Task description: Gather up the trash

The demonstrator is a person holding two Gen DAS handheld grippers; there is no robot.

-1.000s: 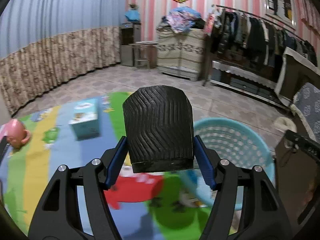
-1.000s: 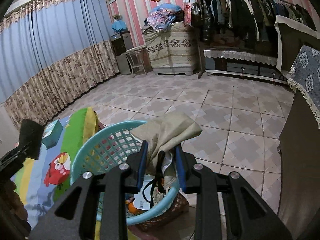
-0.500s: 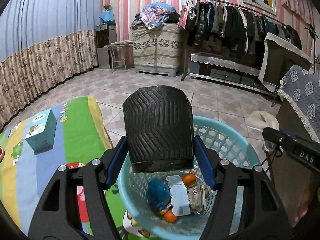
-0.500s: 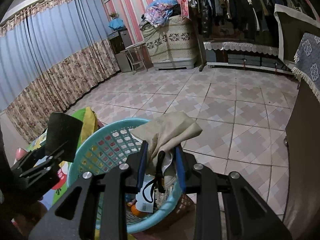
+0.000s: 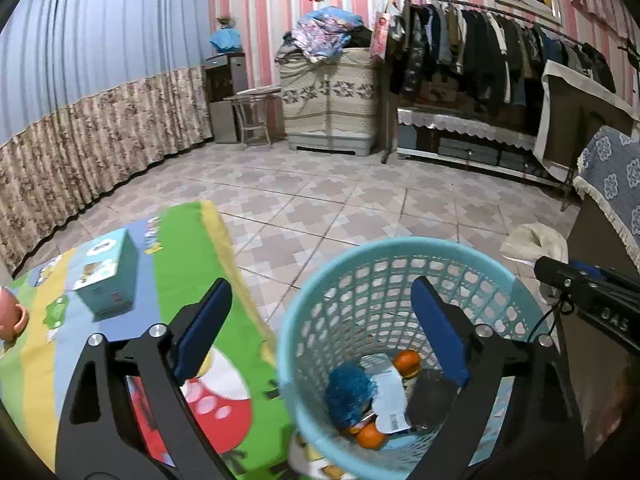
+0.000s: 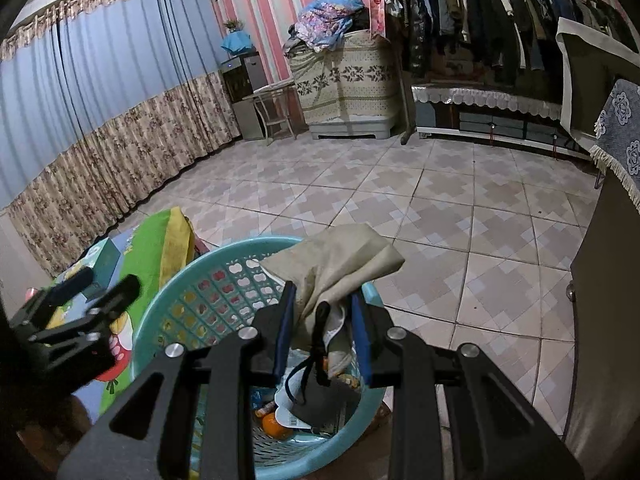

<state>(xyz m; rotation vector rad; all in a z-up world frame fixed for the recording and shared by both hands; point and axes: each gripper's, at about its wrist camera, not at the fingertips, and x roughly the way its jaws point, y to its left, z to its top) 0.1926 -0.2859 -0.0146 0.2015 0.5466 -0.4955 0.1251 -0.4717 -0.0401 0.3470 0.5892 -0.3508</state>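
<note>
Down inside the single turquoise basket (image 5: pixel 304 344) lies the trash: one dark ribbed block (image 5: pixel 430 400) near the right wall, one blue crinkled wad (image 5: pixel 346 390), one white labelled wrapper (image 5: pixel 390 396) and two oranges (image 5: pixel 407 362), one at the back and one at the front. The block rests low in the basket, below and just inside the right finger of the left gripper (image 5: pixel 322 328), touching neither pad; those jaws are opening, spread wide, with nothing between them, the left finger over the play mat (image 5: pixel 180 248) and the right over the basket's mouth. Over the basket's near rim, the right gripper (image 6: pixel 322 326) is clamped on one beige crumpled cloth (image 6: pixel 340 260), which sticks up above its fingertips, with a black cord (image 6: pixel 308 364) dangling below into the basket. Beyond, on the mat, stand one light blue box (image 5: pixel 106 274) and one pink toy (image 5: pixel 12 314) at the left edge. Tiled floor (image 5: pixel 360 200) stretches to one clothes rack (image 5: pixel 480 52).
</note>
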